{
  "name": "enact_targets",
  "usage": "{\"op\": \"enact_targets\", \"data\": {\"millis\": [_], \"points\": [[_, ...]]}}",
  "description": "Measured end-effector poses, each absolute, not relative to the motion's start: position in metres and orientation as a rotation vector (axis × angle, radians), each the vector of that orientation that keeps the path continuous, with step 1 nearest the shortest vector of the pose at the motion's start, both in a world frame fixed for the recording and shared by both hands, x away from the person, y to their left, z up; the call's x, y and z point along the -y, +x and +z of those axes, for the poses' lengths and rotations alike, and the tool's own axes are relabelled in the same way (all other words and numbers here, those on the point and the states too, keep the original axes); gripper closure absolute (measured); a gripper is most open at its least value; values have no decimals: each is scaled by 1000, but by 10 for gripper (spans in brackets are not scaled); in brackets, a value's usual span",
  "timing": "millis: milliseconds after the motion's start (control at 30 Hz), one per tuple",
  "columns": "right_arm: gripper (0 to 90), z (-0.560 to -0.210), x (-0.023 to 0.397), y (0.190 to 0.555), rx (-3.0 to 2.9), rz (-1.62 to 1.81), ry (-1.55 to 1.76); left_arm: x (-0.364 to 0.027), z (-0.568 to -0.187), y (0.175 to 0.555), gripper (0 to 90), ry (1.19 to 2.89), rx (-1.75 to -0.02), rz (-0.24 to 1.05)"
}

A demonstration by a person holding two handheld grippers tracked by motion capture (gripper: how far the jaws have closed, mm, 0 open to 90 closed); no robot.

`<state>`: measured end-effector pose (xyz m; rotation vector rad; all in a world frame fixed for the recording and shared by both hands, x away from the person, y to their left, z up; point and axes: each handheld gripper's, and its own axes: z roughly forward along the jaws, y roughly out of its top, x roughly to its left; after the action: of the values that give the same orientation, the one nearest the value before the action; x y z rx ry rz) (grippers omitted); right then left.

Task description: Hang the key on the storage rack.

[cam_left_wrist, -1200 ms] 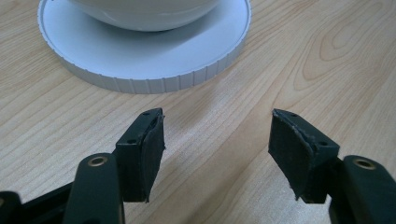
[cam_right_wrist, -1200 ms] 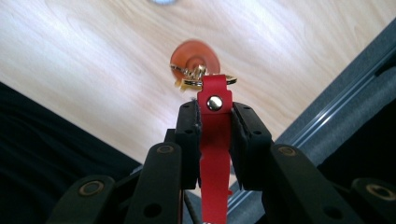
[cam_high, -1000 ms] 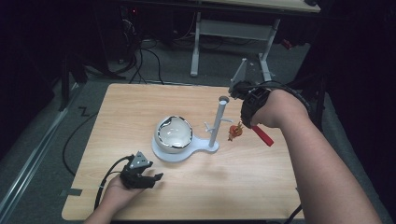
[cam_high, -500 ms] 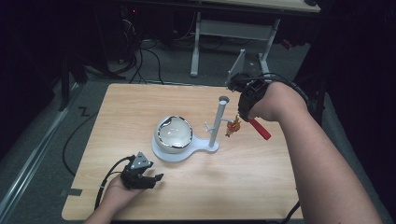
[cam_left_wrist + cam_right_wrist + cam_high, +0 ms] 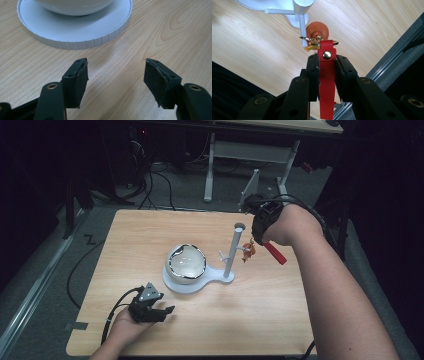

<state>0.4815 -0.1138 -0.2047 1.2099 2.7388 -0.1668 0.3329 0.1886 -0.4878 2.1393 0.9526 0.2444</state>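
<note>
table (image 5: 150, 245): wood top, carries everything; both grippers work over it.
stand (image 5: 187, 286): white round base with an upright post (image 5: 232, 251); side pegs near the post top look meant for hanging things.
bowl (image 5: 186, 263): sits on the round base, just ahead of the left fingertips, not touched.
left gripper (image 5: 116, 82): resting low on the table near the front edge, jaws spread wide, nothing between them; looks parked while the other hand works.
right gripper (image 5: 326, 72): raised beside the post top, jaws clenched on the red strap (image 5: 326, 82), pinched just below its snap so the ring end sticks out free past the fingertips.
key ring (image 5: 317, 41): gold ring and small orange charm hang off the strap end, right at a peg on the post; cannot tell if hooked yet.
judgement: strap held short for control while threading the ring onto the peg.
</note>
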Motion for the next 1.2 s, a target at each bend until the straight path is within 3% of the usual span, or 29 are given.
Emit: {"op": "enact_targets", "data": {"millis": [233, 300, 400, 833, 900, 1200], "points": [[732, -217, 113, 485, -2740, -169, 1193, -188, -488, 333, 362, 2138, -952, 246], [783, -219, 113, 484, -2737, -174, 1176, -188, -488, 332, 362, 2141, -950, 248], [741, -219, 113, 483, -2752, -158, 1185, -188, -488, 332, 362, 2142, -950, 247], [705, -226, 123, 480, -2743, -137, 1205, -188, -488, 331, 362, 2144, -954, 250], [652, -230, 127, 480, -2721, -121, 1222, -189, -489, 331, 362, 2141, -959, 251], [598, -250, 145, 482, -2652, -81, 1299, -189, -489, 331, 362, 2146, -957, 247]]}}
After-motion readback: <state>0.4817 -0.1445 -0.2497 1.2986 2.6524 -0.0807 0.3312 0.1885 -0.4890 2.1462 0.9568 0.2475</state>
